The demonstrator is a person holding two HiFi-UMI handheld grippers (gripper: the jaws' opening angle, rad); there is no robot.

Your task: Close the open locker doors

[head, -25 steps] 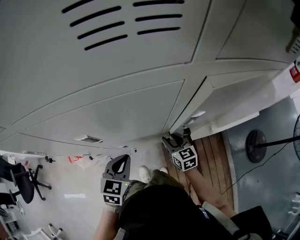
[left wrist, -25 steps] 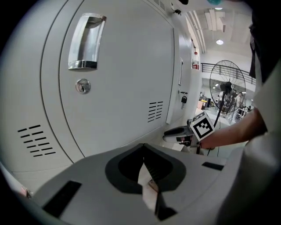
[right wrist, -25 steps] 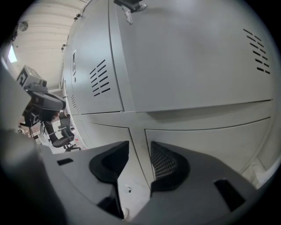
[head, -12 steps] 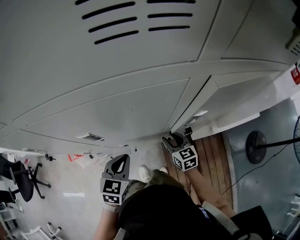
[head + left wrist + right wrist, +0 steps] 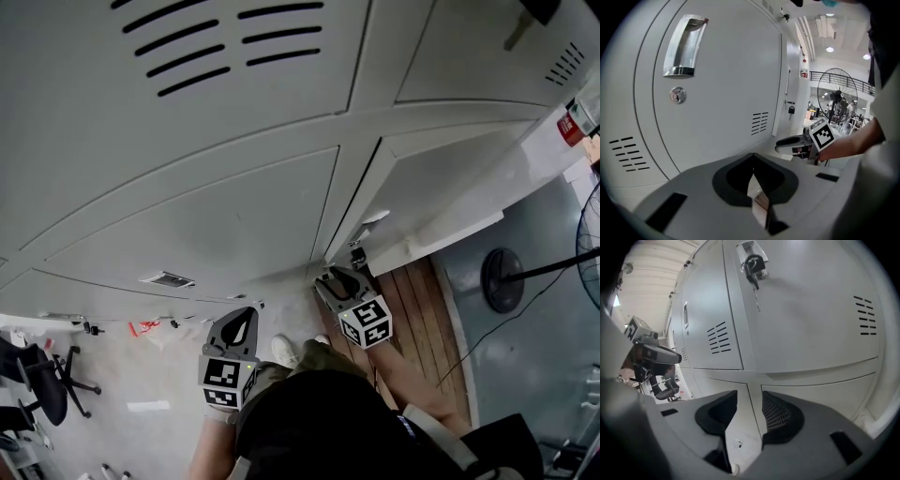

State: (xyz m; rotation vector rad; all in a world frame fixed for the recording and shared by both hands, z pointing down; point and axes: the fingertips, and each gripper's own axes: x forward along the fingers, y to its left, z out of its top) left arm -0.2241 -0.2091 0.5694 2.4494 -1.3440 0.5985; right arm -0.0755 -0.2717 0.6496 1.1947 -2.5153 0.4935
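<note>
The wall of lockers [image 5: 216,197] closes the whole front. One lower door [image 5: 450,187] stands ajar and swings out to the right, leaving only a narrow dark gap [image 5: 354,202] along its edge. The right gripper [image 5: 328,277] is just before the foot of this gap, with free air around it. On the floor, a chair [image 5: 42,380] at the left and a fan base [image 5: 502,279] at the right stand well apart from both grippers.

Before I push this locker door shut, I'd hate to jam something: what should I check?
1. Lower door closed: not ok, a dark gap shows along its edge.
2. Right claw empty, jaws apart: ok.
3. Left claw shut, away from that door: ok.
4. Space behind the door free of objects: cannot tell.
5. Right claw touching the door: cannot tell.
</note>
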